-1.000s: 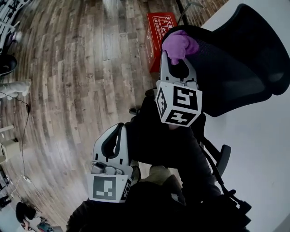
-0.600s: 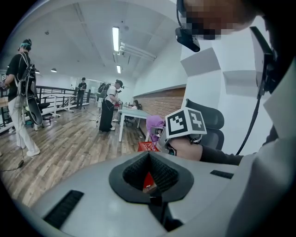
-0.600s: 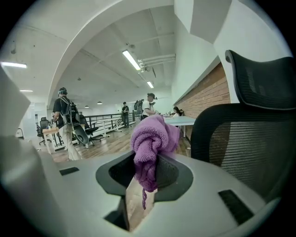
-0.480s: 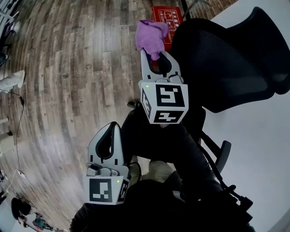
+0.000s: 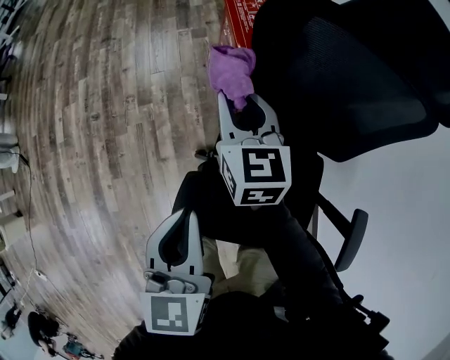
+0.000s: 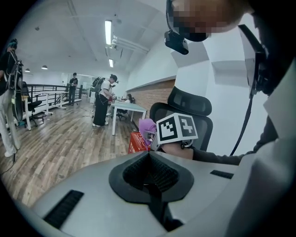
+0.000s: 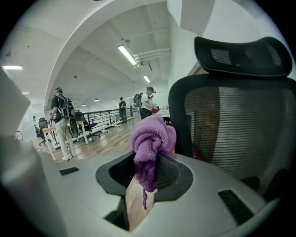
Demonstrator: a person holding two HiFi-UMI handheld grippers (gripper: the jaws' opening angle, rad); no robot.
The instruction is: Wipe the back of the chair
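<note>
Between right tongs, cloth sits left of chair back.

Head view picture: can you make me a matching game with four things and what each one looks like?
Things:
1 cloth
2 chair back
3 box
4 left gripper

Looks:
a black mesh
b red
c shut, empty
d purple, pinched in the right gripper

Pairs: 1-d, 2-a, 3-b, 4-c
</note>
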